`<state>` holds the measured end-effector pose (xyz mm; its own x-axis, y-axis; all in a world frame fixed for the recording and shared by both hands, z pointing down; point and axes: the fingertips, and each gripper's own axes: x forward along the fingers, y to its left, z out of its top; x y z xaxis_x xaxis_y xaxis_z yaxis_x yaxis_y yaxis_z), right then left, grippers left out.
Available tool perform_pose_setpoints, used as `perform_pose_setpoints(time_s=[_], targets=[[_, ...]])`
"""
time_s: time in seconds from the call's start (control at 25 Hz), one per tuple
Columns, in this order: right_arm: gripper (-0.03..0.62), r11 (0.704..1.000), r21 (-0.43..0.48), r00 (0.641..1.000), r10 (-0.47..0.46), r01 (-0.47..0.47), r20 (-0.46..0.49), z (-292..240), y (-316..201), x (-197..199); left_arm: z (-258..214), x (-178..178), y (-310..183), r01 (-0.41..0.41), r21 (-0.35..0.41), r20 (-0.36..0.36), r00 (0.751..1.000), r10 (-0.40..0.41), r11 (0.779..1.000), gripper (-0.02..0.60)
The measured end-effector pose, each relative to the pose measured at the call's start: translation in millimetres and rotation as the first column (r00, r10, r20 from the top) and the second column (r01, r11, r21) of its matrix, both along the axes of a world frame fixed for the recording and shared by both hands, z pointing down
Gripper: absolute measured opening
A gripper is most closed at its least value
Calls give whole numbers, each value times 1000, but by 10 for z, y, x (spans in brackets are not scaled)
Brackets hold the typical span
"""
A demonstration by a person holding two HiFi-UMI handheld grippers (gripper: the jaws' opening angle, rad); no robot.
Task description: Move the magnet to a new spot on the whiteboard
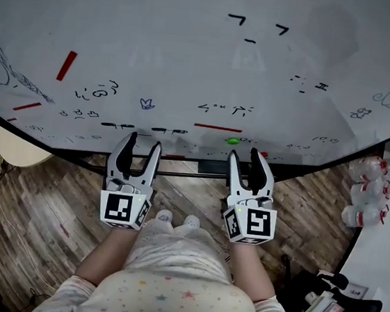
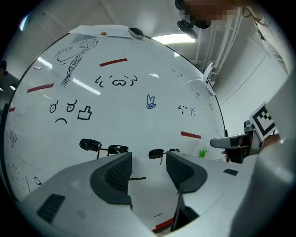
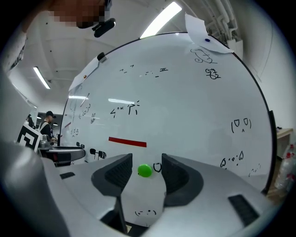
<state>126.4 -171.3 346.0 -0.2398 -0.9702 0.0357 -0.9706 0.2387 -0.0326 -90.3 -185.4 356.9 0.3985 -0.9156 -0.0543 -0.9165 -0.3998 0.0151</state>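
Note:
A small round green magnet sticks low on the whiteboard, just under a red strip. My right gripper is open and points at the board right below the magnet, a little to its right. In the right gripper view the green magnet shows in the gap between the open jaws, on the board beyond the right gripper and untouched. My left gripper is open and empty, aimed at the board's lower edge further left. The left gripper view shows the green magnet off to the right of the left gripper.
Marker doodles, black blobs and other red strips cover the board. A ledge runs under its lower edge. Bottles stand at the right and a round table at the left on the wooden floor. A person stands far off.

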Motion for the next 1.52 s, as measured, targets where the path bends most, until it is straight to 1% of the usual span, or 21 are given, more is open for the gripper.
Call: perform_pose_setpoints(time_s=[0.28,0.52,0.72,0.96,1.12,1.28,1.52], targets=[[190,1000,-6,1000,15,-15,-19,45,-61,-124,45,-84,2,-9,-10,-3,1000,9,1000,212],[172,999,13,999,33,-33,-12,83,-97,-125,68,-141,12,-8,4,-8,1000,8,1000,212],[166,999,10,998,40,-40,-38,135,-140,-150,116,-153,18,-10,-5,-13,1000,10,1000,210],[147,999,7,998,54,-54,-33,189,-199,-149,171,-214,15,5,-14,-20,1000,-5,1000,210],[149,999,4,998,53,-53,-42,226,-236,-171,219,-244,5,15,-26,-20,1000,-15,1000,209],[166,999,3,996,55,-55,-70,261,-266,-194,247,-269,-3,27,-27,-22,999,-27,999,201],[159,995,13,990,96,-95,-102,289,-285,-152,273,-288,-38,39,-31,-27,999,-40,999,192]])
